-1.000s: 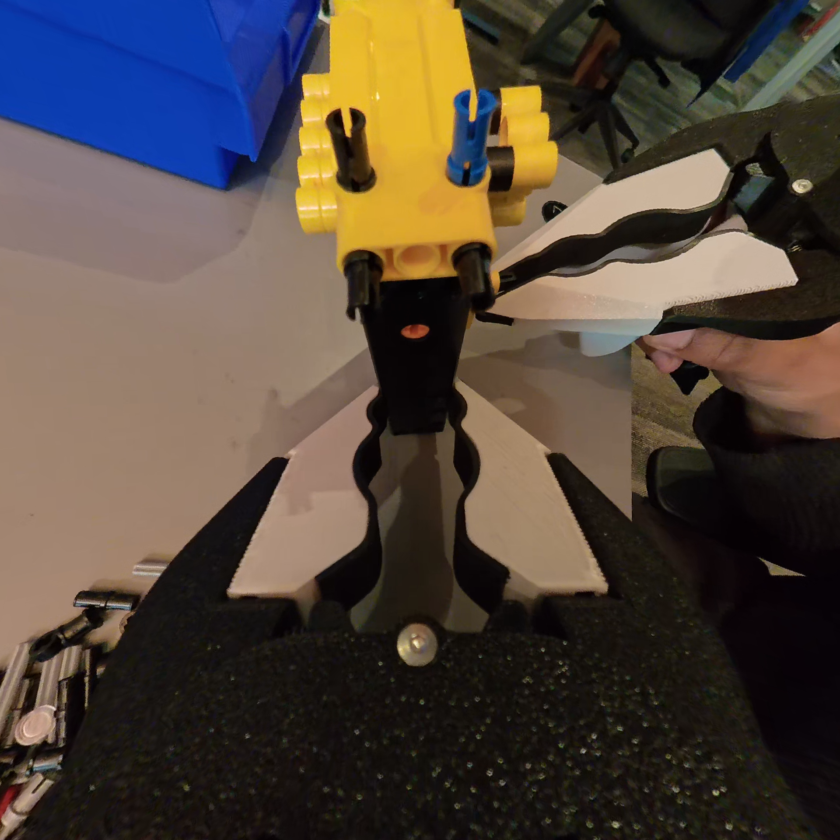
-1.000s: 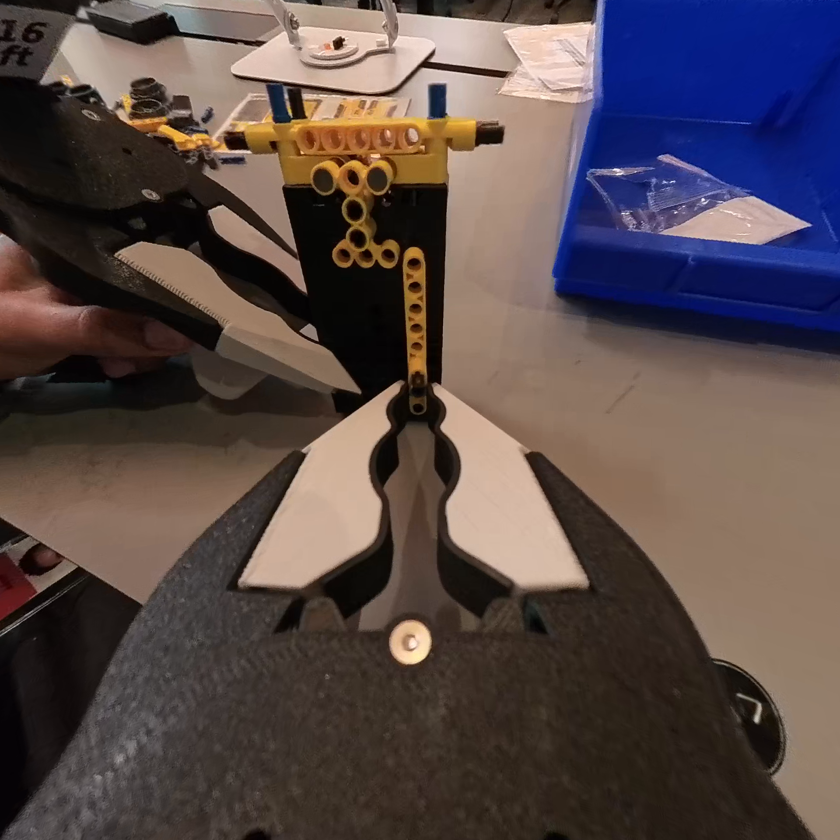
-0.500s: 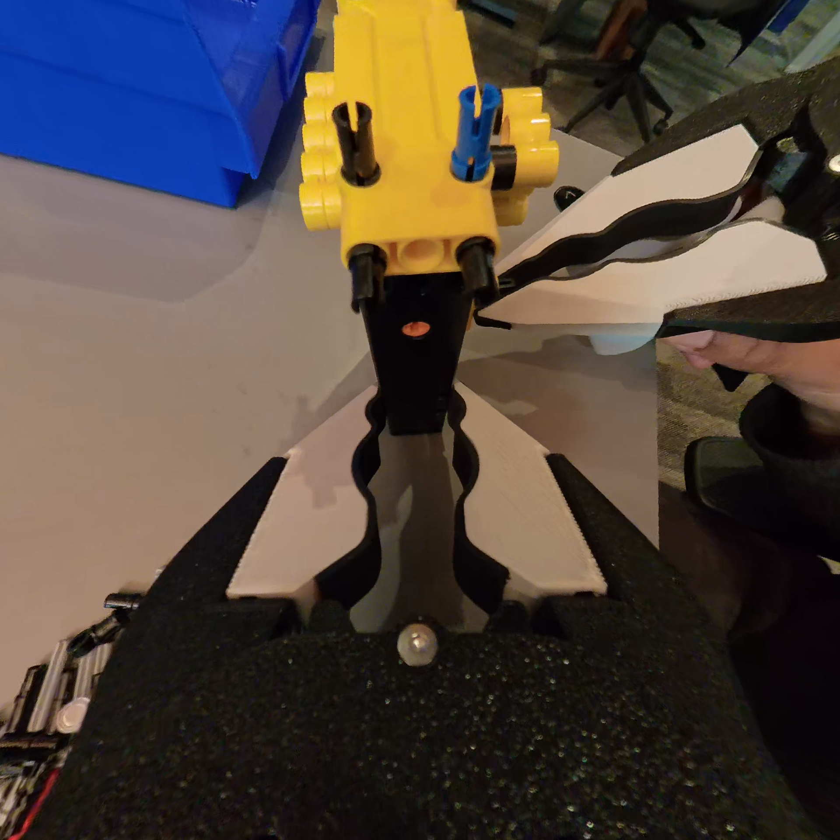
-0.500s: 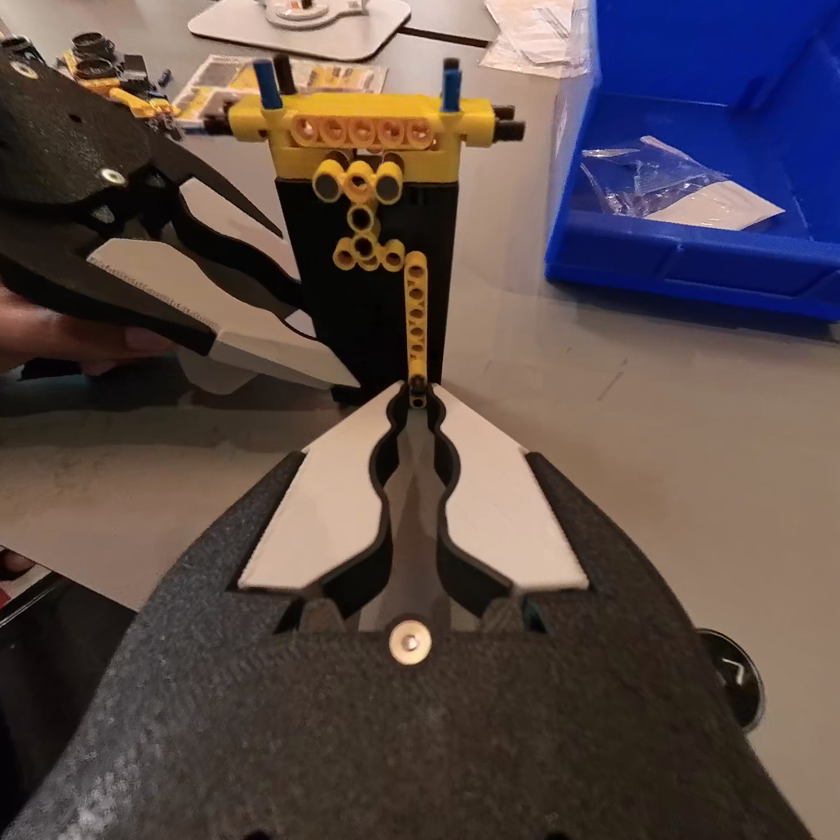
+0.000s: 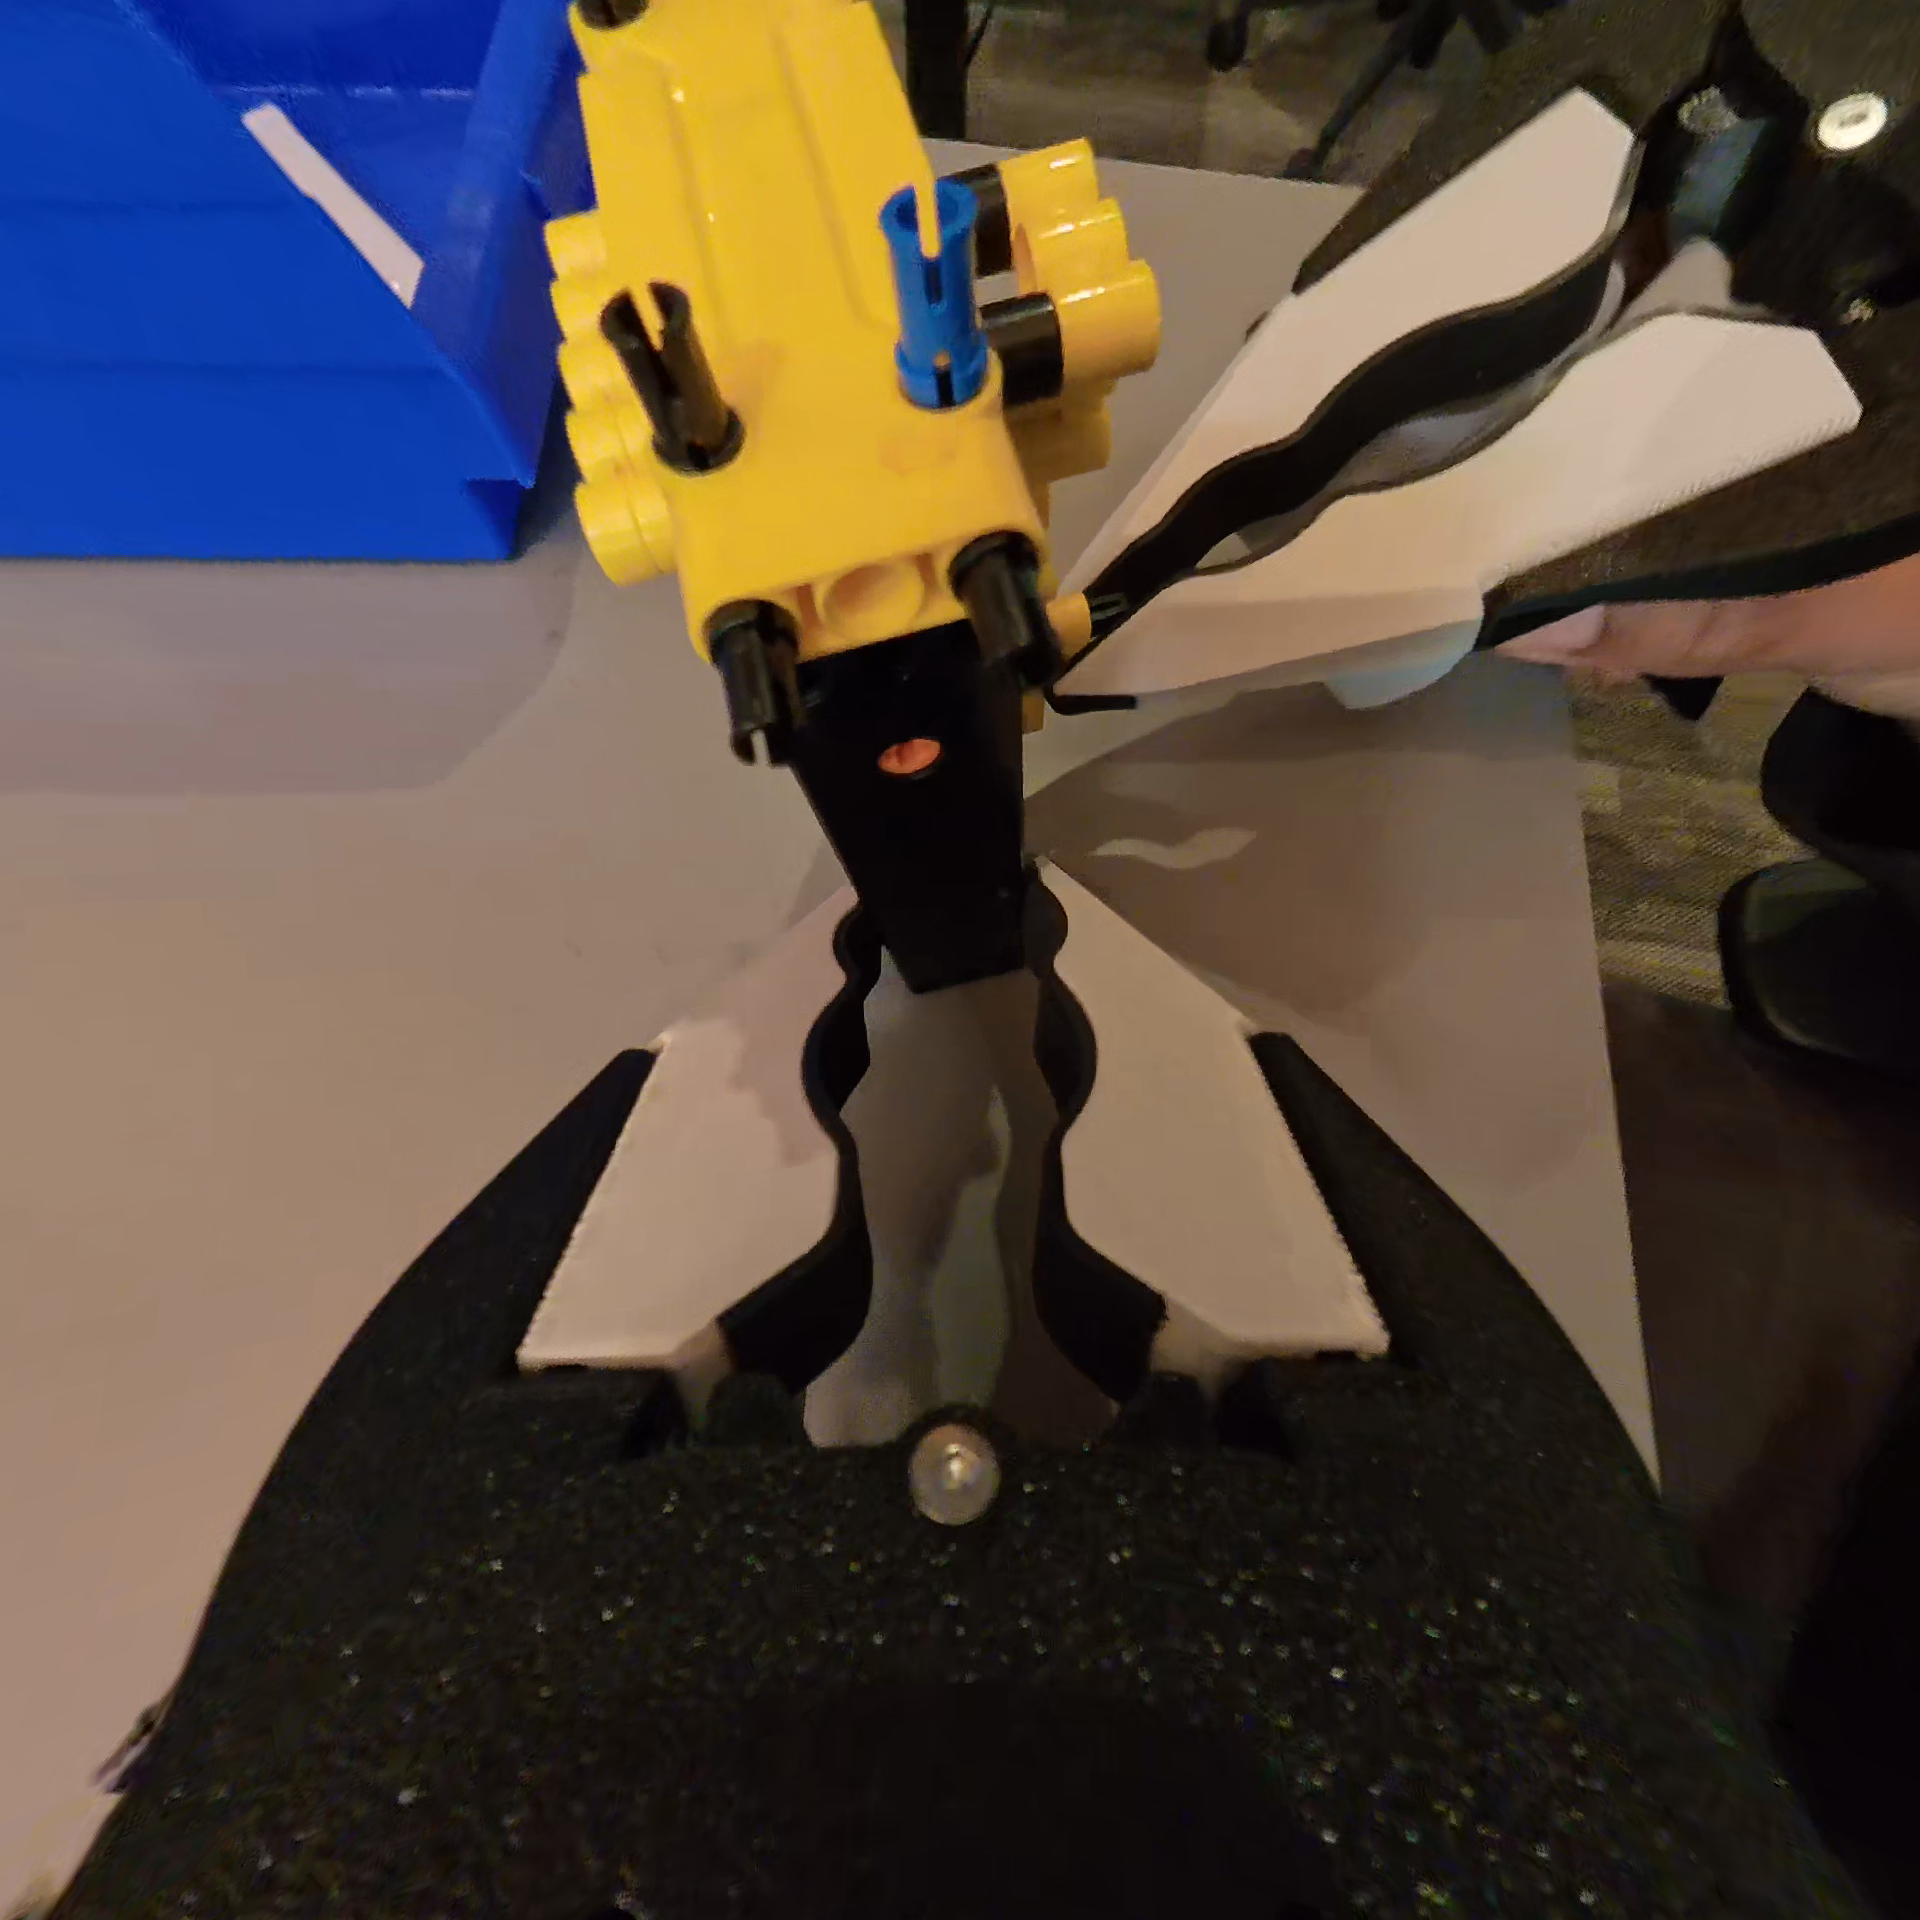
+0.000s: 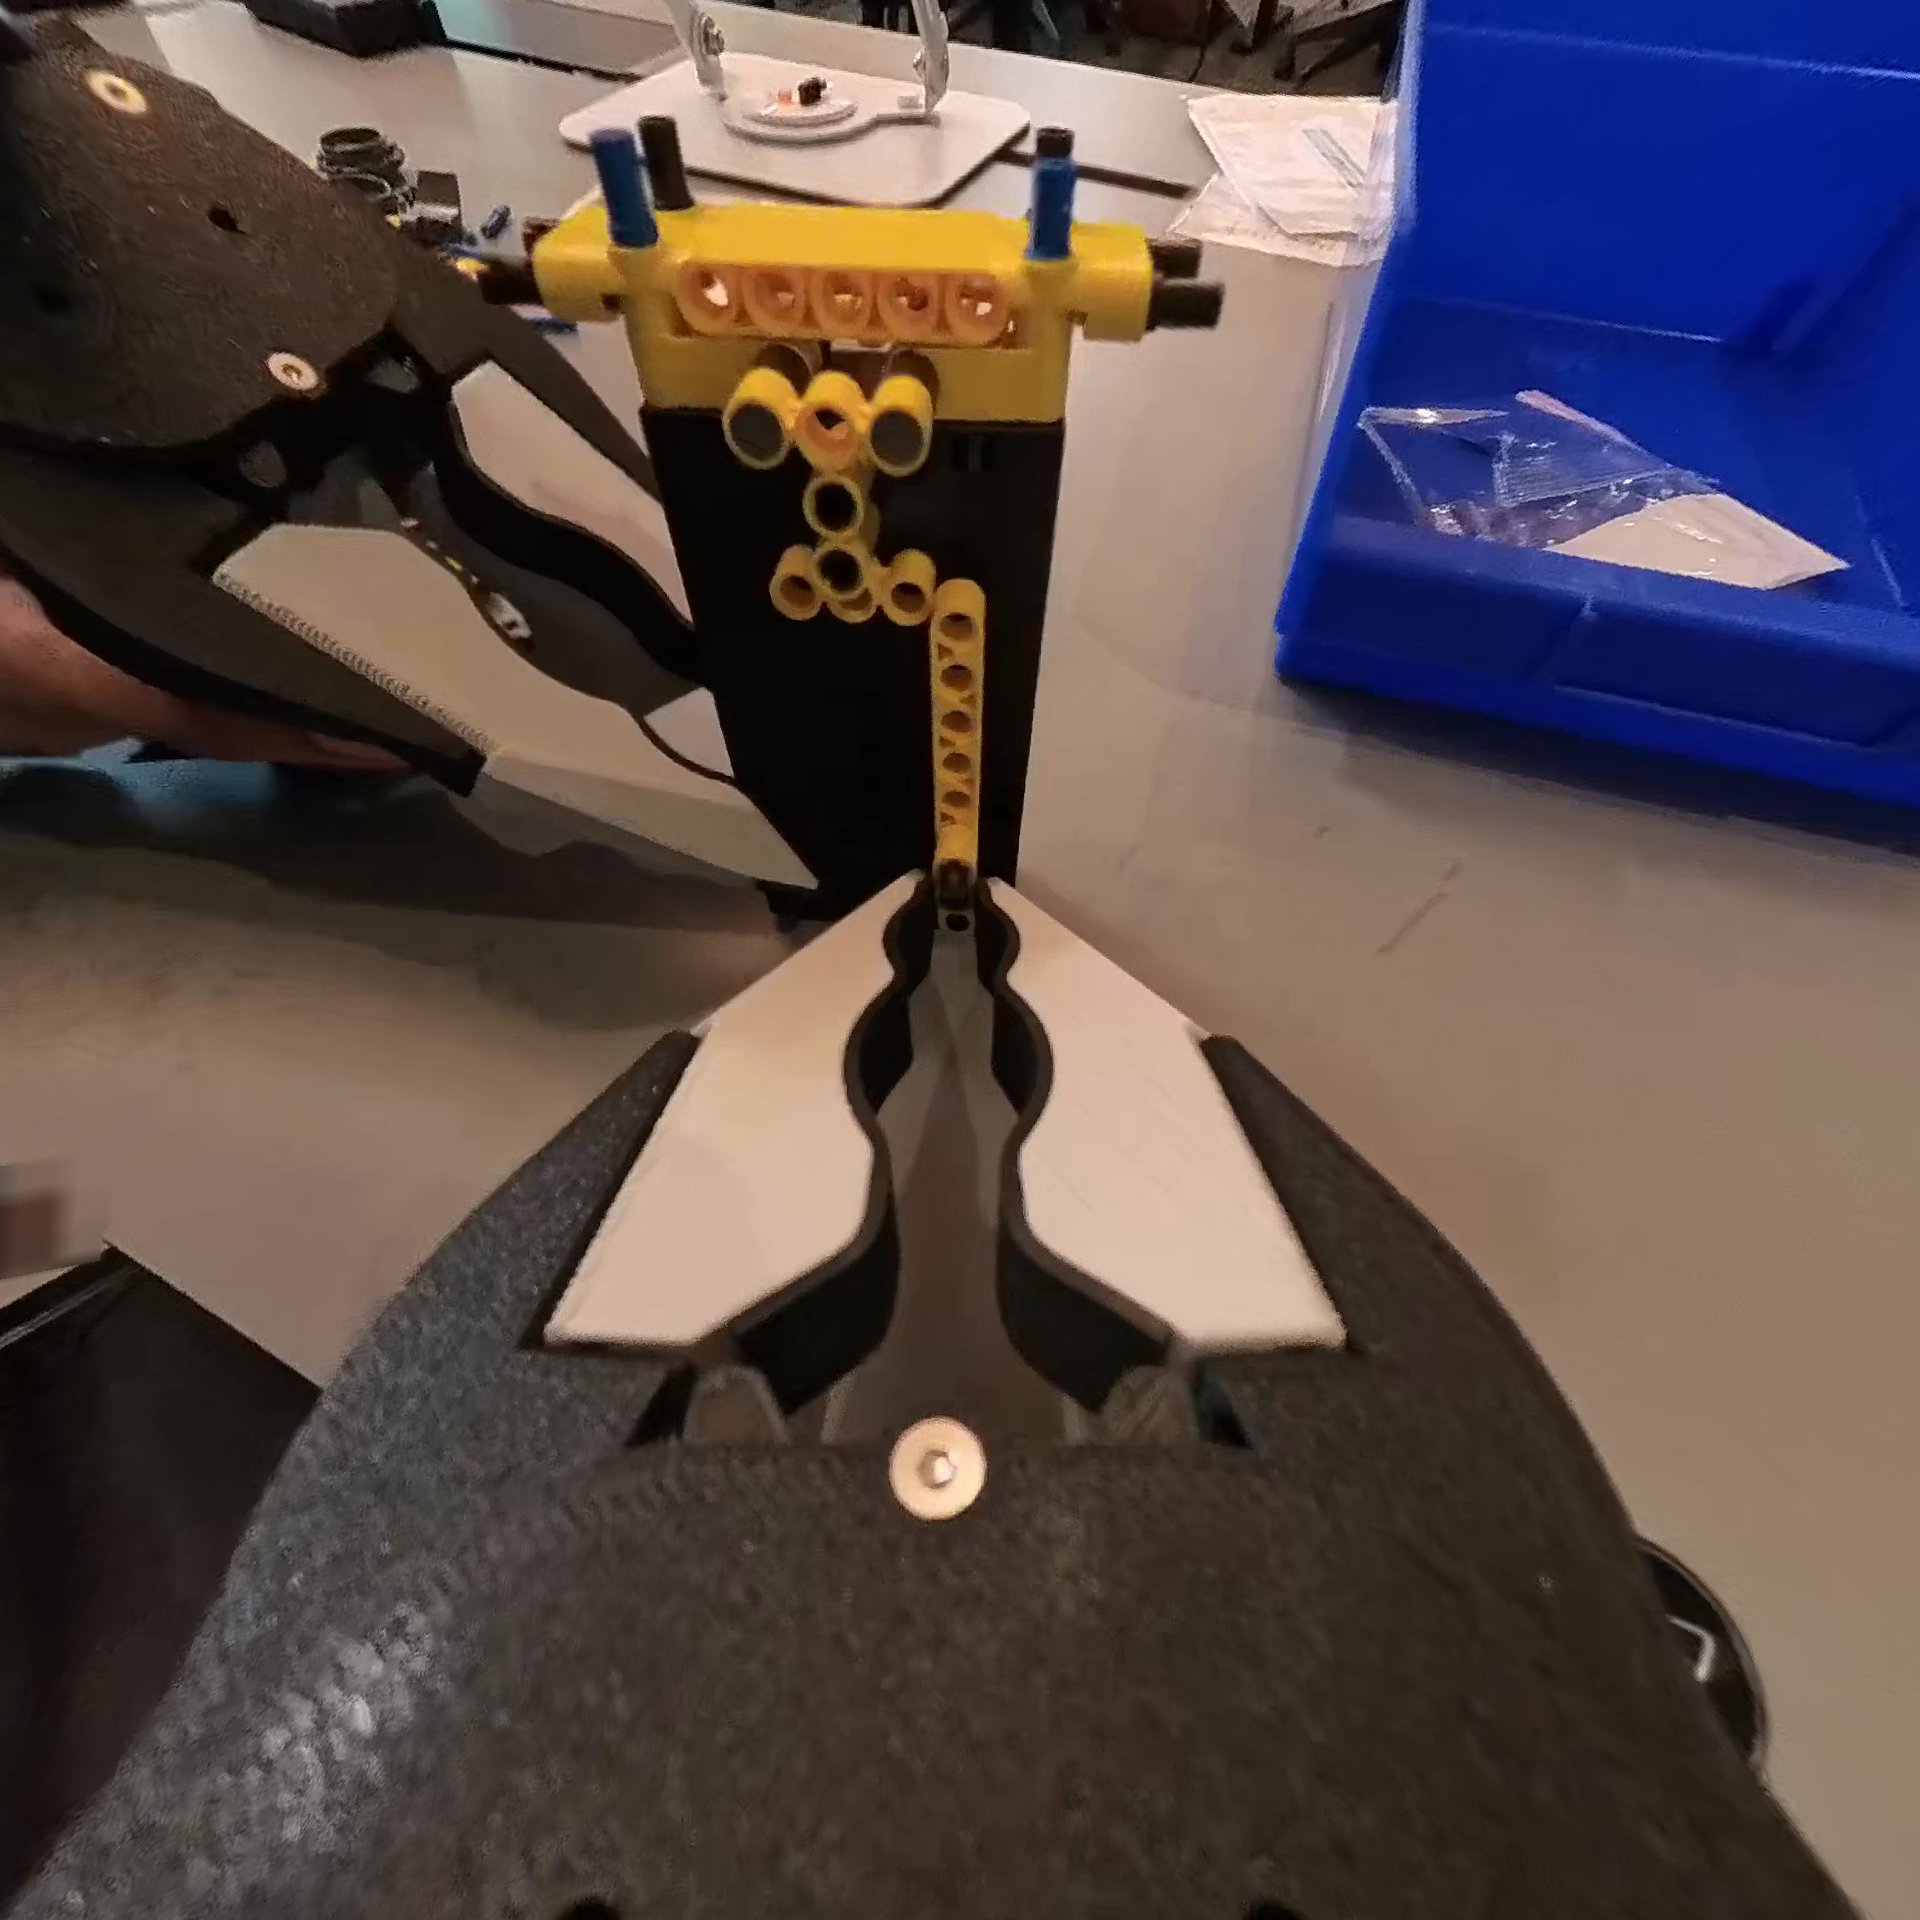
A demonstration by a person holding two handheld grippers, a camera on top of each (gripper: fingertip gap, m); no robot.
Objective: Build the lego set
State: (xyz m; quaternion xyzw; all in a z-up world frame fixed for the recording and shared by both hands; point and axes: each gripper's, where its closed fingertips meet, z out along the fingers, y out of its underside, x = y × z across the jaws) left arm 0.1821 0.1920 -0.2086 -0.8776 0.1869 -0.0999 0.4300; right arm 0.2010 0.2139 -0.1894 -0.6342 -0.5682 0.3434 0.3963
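A black block [image 5: 914, 821] carries a yellow pin-hole frame [image 5: 790, 343] with a blue pin [image 5: 935, 291] and black pins. My left gripper [image 5: 951, 925] is shut on the block's lower end and holds it over the grey table [image 5: 312, 935]. In the right wrist view the block [image 6: 831, 727] stands upright with a thin yellow beam [image 6: 958, 707] hanging down its front. My right gripper [image 6: 951, 894] is shut on the beam's lower end. It also shows in the left wrist view [image 5: 1081, 665], touching the assembly's right side. The left gripper [image 6: 727, 774] clamps the block from the left.
A blue bin [image 6: 1610, 644] holding a clear plastic bag [image 6: 1590, 499] stands to the right; it shows at the upper left in the left wrist view [image 5: 208, 364]. A grey stand plate [image 6: 800, 135], papers [image 6: 1288, 156] and loose parts [image 6: 364, 166] lie behind. A hand [image 5: 1766, 644] holds the right gripper. One gripper's finger ends stand about 4 cm off the other's.
The assembly now leans to the left in the left wrist view and sits nearer the blue bin. The loose parts at lower left have left that view. Both grips are unchanged.
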